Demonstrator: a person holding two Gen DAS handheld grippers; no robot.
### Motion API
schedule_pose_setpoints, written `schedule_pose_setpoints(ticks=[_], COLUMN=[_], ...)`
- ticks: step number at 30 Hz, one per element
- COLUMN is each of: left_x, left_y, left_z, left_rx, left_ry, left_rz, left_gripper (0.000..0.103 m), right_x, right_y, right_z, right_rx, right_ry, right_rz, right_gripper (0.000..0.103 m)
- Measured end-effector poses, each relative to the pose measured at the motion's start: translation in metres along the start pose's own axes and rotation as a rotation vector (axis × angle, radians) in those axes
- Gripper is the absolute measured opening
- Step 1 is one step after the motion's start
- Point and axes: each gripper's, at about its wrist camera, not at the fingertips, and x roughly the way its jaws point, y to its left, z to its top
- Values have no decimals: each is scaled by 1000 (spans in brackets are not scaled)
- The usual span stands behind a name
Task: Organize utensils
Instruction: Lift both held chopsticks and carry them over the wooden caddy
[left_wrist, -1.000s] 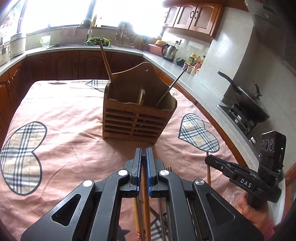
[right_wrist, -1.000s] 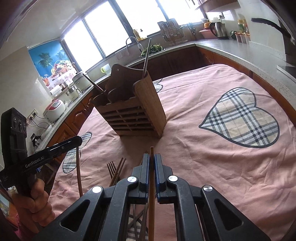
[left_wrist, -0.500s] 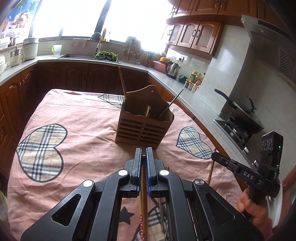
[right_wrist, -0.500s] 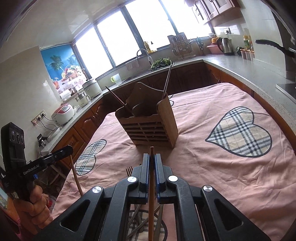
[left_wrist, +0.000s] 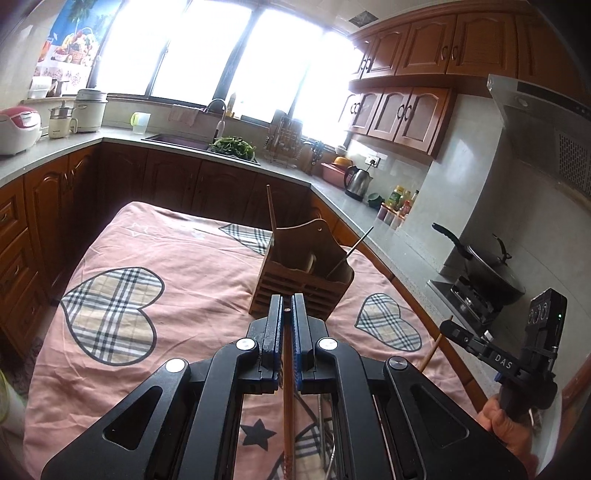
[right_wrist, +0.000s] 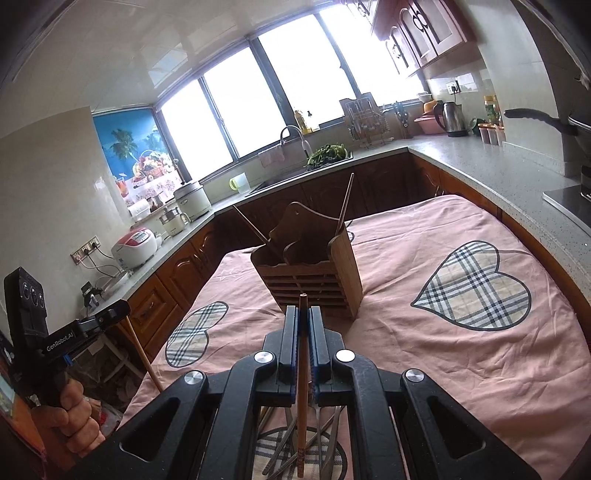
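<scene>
A wooden utensil caddy (left_wrist: 301, 284) (right_wrist: 314, 273) stands upright mid-table, holding a wooden chopstick and a metal utensil. My left gripper (left_wrist: 287, 314) is shut on a brown chopstick (left_wrist: 289, 398), held high above the table. It also shows in the right wrist view (right_wrist: 110, 314). My right gripper (right_wrist: 303, 317) is shut on a wooden chopstick (right_wrist: 303, 376), also raised. It shows in the left wrist view (left_wrist: 454, 328) with its chopstick hanging down. Loose forks and chopsticks (right_wrist: 295, 454) lie on the cloth below.
The table has a pink cloth with plaid hearts (right_wrist: 472, 288). Kitchen counters run behind and along the right, with a sink (left_wrist: 177, 140), a kettle (left_wrist: 356, 182) and a wok on the stove (left_wrist: 487, 273). Cabinets stand on the left.
Both grippers have risen and pulled back from the caddy, each still holding its chopstick. The caddy now looks smaller and farther away.
</scene>
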Motion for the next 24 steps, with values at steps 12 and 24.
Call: schedule_pose_setpoints(ticks=[12,24], left_x=[-12,-3], left_y=[11,9], left_z=[17,41], left_rx=[-53,-53], left_ry=[-100,-149], left_rz=[5,6], left_gripper=[4,4], right_x=[-5,2], right_y=[0,-2], right_z=[12,33], right_rx=[10,17], right_ry=[-59,-107], right_rz=[5,15], right_gripper=[5,5])
